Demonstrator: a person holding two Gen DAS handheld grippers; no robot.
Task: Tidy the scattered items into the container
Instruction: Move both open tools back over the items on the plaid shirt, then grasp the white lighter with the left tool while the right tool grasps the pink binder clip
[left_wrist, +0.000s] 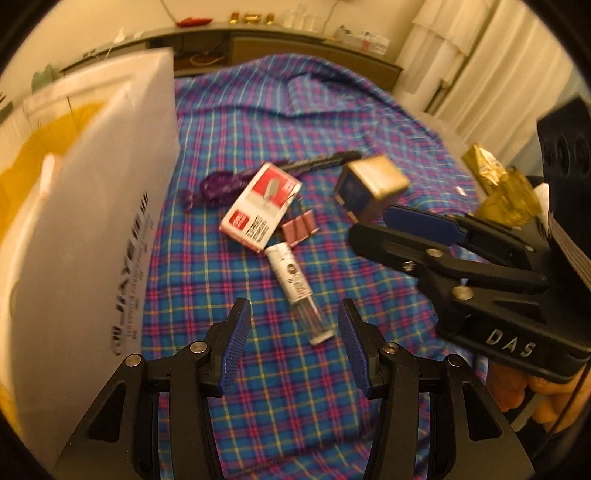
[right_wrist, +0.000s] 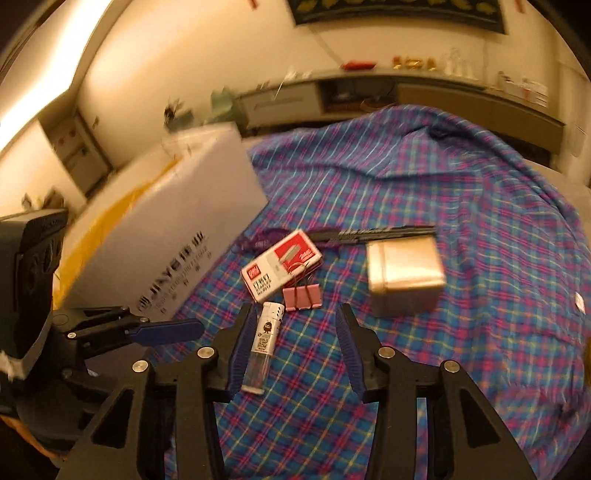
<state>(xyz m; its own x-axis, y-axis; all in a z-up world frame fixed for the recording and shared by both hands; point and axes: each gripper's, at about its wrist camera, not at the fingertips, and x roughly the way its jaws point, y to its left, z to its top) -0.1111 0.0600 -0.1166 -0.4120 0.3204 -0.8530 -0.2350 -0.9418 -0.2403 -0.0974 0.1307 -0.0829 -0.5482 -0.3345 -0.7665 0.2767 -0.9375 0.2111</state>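
Plaid cloth, blue and pink checks, wrinkled, covers the surface; cream wall and low shelf with blurred clutter behind. White box stands on the left, smooth flat wall with black print, yellow inside, contents not readable. Scattered beside it in one cluster: staple box, red and white card; pink binder clips touching its lower corner; clear lead tube with white cap, just below; purple glittery piece and dark pen behind. Gold cube tin sits apart right, blurred. Crumpled gold foil at far right, partly cut off. Left gripper fingers spread wide, nothing between. Right gripper fingers apart, empty, tube just ahead of the left finger, not pinched.
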